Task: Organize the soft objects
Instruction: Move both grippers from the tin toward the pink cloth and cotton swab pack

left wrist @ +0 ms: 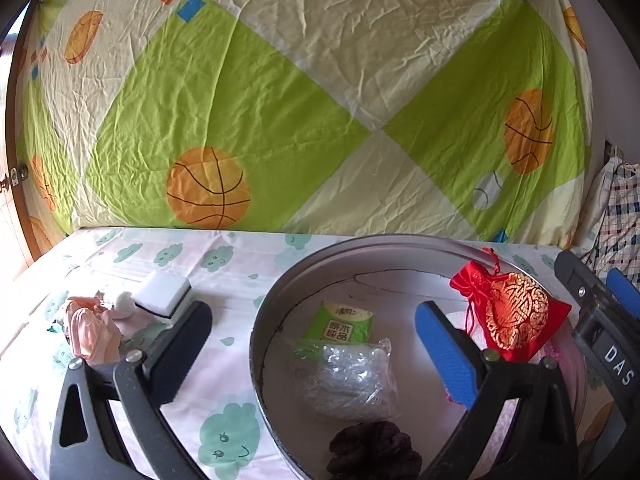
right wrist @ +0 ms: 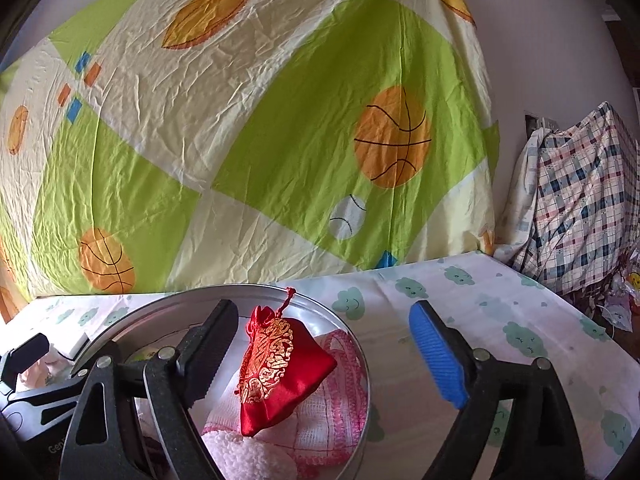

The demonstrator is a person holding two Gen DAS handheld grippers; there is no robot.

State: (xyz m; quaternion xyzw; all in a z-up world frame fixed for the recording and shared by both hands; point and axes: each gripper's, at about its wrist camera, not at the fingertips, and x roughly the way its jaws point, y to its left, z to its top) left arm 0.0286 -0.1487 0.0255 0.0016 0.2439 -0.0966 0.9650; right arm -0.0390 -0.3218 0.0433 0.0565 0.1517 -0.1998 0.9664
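A round metal tin [left wrist: 280, 284] [right wrist: 352, 336] sits on the cloud-print table. Inside lie a red and gold drawstring pouch [left wrist: 516, 314] [right wrist: 280, 372], a pink knitted cloth [right wrist: 340, 400], a green tissue pack [left wrist: 340, 320], a clear bubble-wrap bag [left wrist: 352, 380] and a dark scrunchie [left wrist: 372, 452]. My left gripper [left wrist: 312, 344] is open and empty over the tin's left rim. My right gripper [right wrist: 320, 360] is open, its jaws either side of the pouch without touching it. A white sponge [left wrist: 164, 292] and a pink cloth bundle [left wrist: 92, 328] lie left of the tin.
A basketball-print sheet [left wrist: 300, 100] [right wrist: 240, 140] hangs right behind the table. A plaid-covered pile [right wrist: 580, 196] stands at the right, past the table's edge. The cloud-print tablecloth [right wrist: 500, 320] stretches right of the tin.
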